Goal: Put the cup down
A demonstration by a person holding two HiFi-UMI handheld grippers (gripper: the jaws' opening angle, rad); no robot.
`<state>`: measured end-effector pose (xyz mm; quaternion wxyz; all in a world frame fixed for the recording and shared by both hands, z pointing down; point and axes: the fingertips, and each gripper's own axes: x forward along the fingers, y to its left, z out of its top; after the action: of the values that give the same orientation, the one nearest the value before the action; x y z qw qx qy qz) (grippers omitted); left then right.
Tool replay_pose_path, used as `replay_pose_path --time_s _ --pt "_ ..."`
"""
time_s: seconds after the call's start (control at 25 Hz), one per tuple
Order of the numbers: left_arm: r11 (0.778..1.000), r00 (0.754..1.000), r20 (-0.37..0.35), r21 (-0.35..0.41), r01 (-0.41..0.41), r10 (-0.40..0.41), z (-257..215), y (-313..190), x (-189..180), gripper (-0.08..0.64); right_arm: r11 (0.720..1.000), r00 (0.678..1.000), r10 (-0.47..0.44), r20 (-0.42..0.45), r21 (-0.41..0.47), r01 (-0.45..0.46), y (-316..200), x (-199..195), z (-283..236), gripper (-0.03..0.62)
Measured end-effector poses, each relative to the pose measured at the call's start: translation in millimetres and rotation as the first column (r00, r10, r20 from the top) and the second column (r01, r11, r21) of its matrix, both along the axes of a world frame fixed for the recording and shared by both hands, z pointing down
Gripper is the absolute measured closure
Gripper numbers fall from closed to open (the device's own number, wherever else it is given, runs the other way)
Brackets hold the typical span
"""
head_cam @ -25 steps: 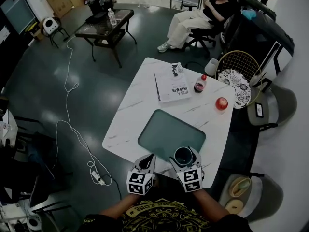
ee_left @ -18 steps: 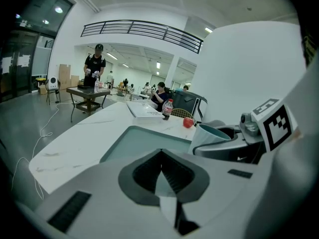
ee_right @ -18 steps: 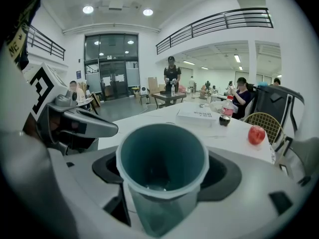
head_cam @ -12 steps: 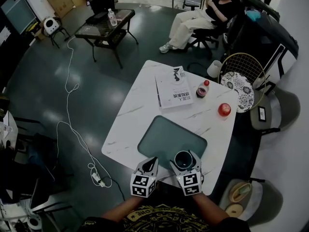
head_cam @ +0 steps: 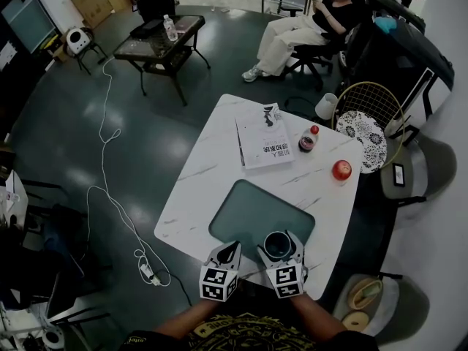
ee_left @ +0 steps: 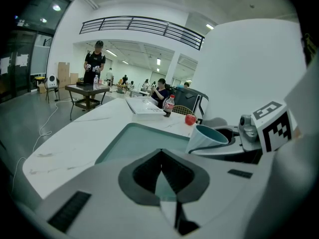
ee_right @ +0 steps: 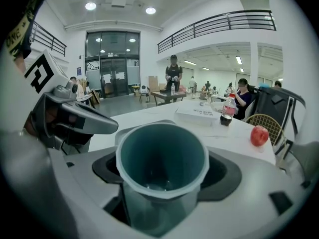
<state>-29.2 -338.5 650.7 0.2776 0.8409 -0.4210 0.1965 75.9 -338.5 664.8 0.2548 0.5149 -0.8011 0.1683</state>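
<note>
A teal cup [ee_right: 162, 166] stands upright between the jaws of my right gripper [head_cam: 278, 244], which is shut on it. In the head view the cup [head_cam: 277, 245] hangs over the near edge of the green mat [head_cam: 252, 209] on the white marble table [head_cam: 208, 167]. The left gripper view shows the cup [ee_left: 208, 138] at its right, held by the other gripper. My left gripper [head_cam: 232, 250] sits just left of it, shut, with nothing between its jaws.
Farther along the table lie a white book [head_cam: 262, 137], a small drink bottle [head_cam: 308, 140] and a red apple [head_cam: 341, 170]. Chairs stand at the right [head_cam: 370, 121]. A seated person [head_cam: 296, 26] and a dark side table [head_cam: 159, 41] are beyond. A cable [head_cam: 110, 189] runs over the floor.
Both grippers have drawn slightly nearer the table's front edge, the cup going with the right one. The jaws have not changed.
</note>
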Motion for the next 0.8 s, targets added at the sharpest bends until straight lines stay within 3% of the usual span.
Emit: replay_pose_path --time_s 0.32,0.8 --pt "1.0 1.0 -0.001 0.002 0.004 -0.004 -1 -3 -1 0.551 1.0 1.0 -0.006 -0.011 -0.023 0.006 3 -1 10 0.211" --pt "1.0 1.0 -0.009 0.01 -0.002 0.002 -4 -1 1 0.552 1.0 1.0 -0.019 -0.021 0.016 0.02 2 -5 9 0.205"
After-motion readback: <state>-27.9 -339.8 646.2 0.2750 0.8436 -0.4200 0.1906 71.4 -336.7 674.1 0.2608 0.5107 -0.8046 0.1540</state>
